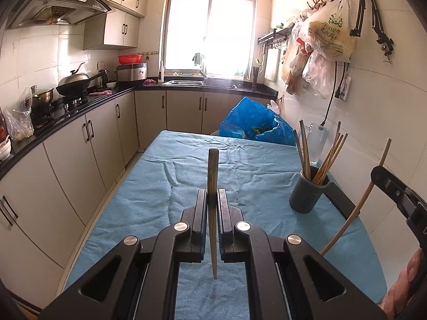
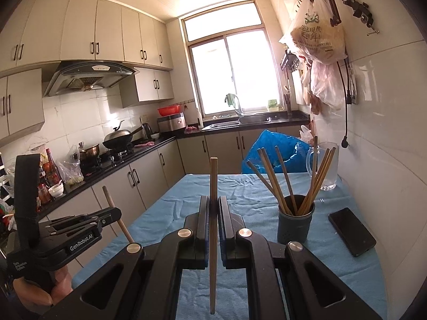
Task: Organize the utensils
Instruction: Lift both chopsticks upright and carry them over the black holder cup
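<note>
Both your grippers, left (image 1: 212, 200) and right (image 2: 213, 208), are clamped on one upright chopstick each (image 1: 213, 170) (image 2: 213, 176). Holder (image 2: 295, 220) sits forward-right on the table (image 2: 170, 213), nearer your right; chopstick axis already near vertical.

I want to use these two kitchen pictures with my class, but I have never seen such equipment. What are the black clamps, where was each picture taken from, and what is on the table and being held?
No robot here: a person holds a pair of hand-operated tongs in each hand, each with a camera looking forward along its two fingers. One picture comes from the left tongs, the other from the right tongs; each view also catches the other tongs at its edge. Each pair is shut on one chopstick: the left chopstick and the right chopstick. On the blue cloth stand a dark holder with more chopsticks, a clear jug and a black phone. A blue bag sits behind the table.
</note>
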A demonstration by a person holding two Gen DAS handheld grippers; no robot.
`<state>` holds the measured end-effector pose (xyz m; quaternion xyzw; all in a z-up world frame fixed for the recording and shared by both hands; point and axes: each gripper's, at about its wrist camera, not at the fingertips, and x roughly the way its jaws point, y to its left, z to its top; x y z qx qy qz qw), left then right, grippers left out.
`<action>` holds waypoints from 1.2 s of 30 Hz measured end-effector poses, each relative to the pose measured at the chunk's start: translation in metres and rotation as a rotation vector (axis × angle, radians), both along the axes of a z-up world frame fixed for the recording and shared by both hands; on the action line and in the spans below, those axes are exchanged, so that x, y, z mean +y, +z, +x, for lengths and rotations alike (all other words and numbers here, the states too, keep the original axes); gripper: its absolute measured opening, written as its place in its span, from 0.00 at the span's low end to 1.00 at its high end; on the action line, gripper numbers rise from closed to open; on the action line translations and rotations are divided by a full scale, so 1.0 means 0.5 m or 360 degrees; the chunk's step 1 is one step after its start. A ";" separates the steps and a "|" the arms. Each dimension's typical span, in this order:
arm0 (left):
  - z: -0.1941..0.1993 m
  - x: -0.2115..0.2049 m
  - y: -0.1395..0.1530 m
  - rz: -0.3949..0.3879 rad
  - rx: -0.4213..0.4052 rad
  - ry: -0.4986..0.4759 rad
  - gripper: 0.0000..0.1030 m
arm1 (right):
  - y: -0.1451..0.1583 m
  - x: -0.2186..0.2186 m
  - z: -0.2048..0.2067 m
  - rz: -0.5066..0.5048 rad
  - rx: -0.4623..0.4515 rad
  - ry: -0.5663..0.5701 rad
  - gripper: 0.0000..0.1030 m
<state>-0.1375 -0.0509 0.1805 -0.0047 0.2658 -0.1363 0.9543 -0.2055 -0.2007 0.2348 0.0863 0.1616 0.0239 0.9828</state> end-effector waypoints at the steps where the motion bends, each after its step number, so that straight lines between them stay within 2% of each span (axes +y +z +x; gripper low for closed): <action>1: 0.000 0.000 0.000 0.0000 -0.0002 0.0001 0.06 | 0.001 0.000 -0.003 -0.0001 -0.0004 -0.0002 0.07; 23: 0.018 0.000 -0.017 0.0012 0.0028 0.0018 0.06 | 0.007 -0.041 0.016 0.0080 -0.0034 -0.0052 0.07; 36: 0.062 -0.029 0.046 -0.0085 0.0042 -0.0093 0.06 | 0.043 -0.162 0.016 0.0130 -0.0105 -0.0239 0.07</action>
